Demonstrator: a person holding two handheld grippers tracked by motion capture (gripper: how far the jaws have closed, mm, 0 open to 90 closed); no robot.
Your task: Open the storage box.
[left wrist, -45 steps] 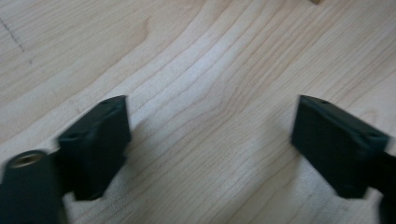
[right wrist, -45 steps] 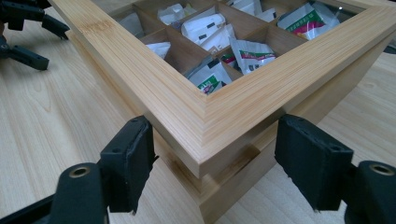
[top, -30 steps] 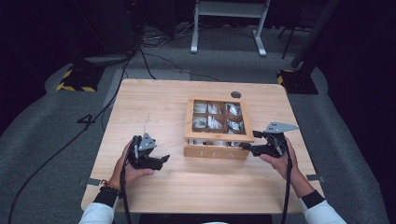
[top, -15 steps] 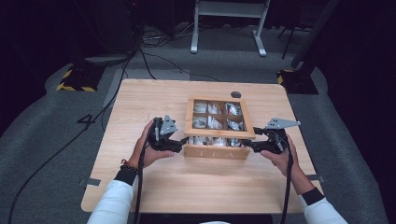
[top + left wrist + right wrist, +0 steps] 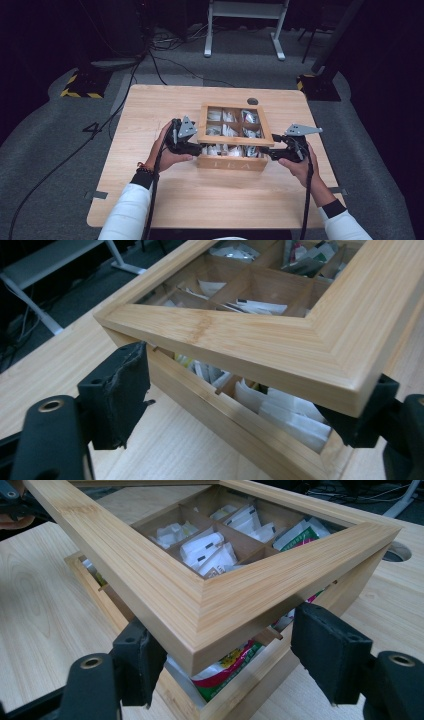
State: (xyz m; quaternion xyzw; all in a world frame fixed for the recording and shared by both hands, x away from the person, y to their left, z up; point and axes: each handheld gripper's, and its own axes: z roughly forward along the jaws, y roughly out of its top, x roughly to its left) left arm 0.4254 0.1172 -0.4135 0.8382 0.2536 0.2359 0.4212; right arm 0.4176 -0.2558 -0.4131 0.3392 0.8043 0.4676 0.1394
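Wooden bench on a grey carpeted floor, in a dark room with cables and a white stand's legs beyond. On the bench, right of centre, stands a compartmented wooden tea box, its cells holding white and coloured sachets. The box's framed lid is raised off the base at the near side, so a gap shows beneath it in both gripper views. A second ago the left gripper lay on the bench well left of the box; it has since come up to the lid's front left corner. The right gripper remains at the front right corner. Both grippers are wide, jaws straddling a lid corner without clamping. Judged step: a two-handed lifting of the lid, barely begun.
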